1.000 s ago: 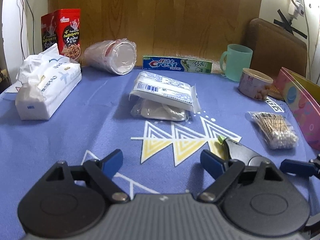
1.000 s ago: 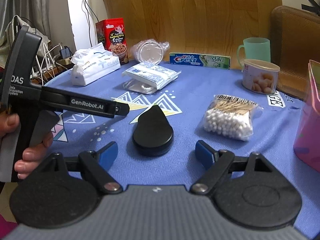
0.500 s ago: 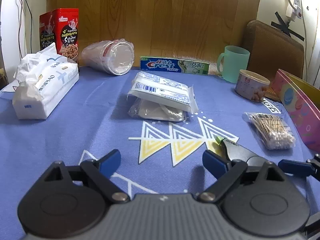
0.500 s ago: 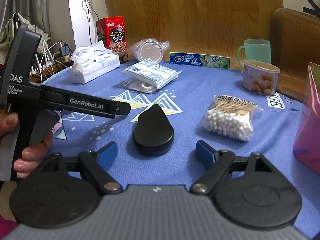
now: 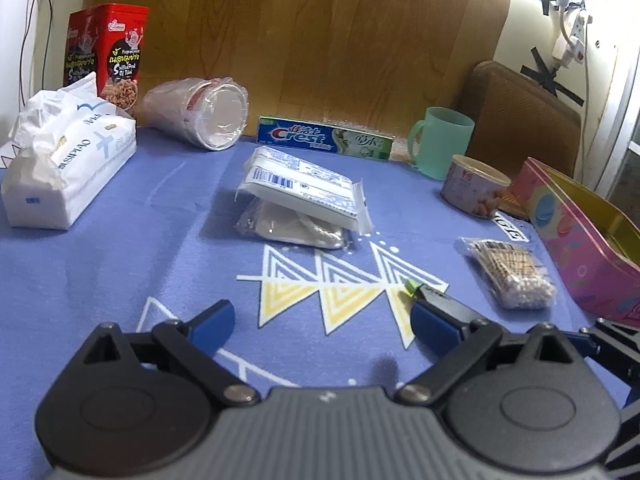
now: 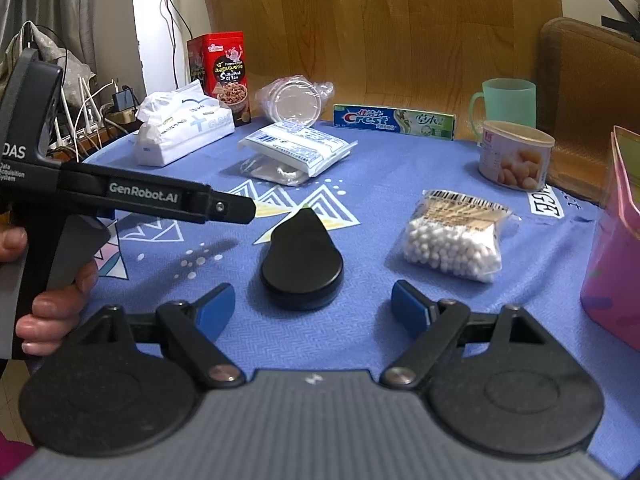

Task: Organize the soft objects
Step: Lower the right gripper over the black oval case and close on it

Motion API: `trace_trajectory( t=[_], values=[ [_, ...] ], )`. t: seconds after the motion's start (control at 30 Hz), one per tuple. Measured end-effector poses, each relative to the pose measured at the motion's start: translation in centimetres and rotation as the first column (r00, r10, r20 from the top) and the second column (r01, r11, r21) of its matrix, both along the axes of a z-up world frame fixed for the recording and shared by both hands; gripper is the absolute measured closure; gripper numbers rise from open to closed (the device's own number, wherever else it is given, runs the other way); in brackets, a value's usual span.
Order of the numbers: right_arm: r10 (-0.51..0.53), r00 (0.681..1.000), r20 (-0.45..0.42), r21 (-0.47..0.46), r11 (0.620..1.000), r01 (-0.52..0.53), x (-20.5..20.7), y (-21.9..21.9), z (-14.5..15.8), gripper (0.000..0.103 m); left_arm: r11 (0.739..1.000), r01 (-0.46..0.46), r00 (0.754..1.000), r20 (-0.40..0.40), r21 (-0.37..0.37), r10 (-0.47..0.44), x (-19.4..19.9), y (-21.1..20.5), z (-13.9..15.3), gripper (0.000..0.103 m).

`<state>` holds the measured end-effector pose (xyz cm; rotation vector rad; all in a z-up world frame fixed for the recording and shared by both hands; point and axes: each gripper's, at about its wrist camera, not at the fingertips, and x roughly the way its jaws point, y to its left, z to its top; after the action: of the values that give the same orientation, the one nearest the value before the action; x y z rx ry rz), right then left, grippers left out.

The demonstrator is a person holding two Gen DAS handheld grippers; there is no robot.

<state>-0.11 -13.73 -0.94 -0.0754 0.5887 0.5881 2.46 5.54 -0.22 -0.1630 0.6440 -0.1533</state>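
Before any grasp, both left gripper [image 5: 320, 322] and right gripper [image 6: 310, 304] spread, empty; next, probably reaching to cotton-swab bag [image 6: 454, 236] on tabletop [image 6: 360, 168].

pink box [image 6: 616, 240] cut by right edge, lower packet [image 5: 288, 228] perhaps gauze, mostly covered

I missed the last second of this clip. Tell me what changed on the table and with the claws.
Almost nothing. Both views drifted only slightly. The left claw and right claw remain open and empty. The cotton swab bag, the stacked flat packets, the tissue pack and the black puck lie where they were.
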Motion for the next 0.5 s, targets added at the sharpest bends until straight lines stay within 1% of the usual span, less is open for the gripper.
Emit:
trace_trajectory(
  t=[0.5],
  values=[
    [-0.014, 1.0, 0.011, -0.031, 0.999, 0.014, -0.13, 0.52, -0.06, 0.016, 0.999, 0.015, 1.0, 0.004, -0.032, -0.015, 0.01, 0.37, -0.03, 0.002]
  ],
)
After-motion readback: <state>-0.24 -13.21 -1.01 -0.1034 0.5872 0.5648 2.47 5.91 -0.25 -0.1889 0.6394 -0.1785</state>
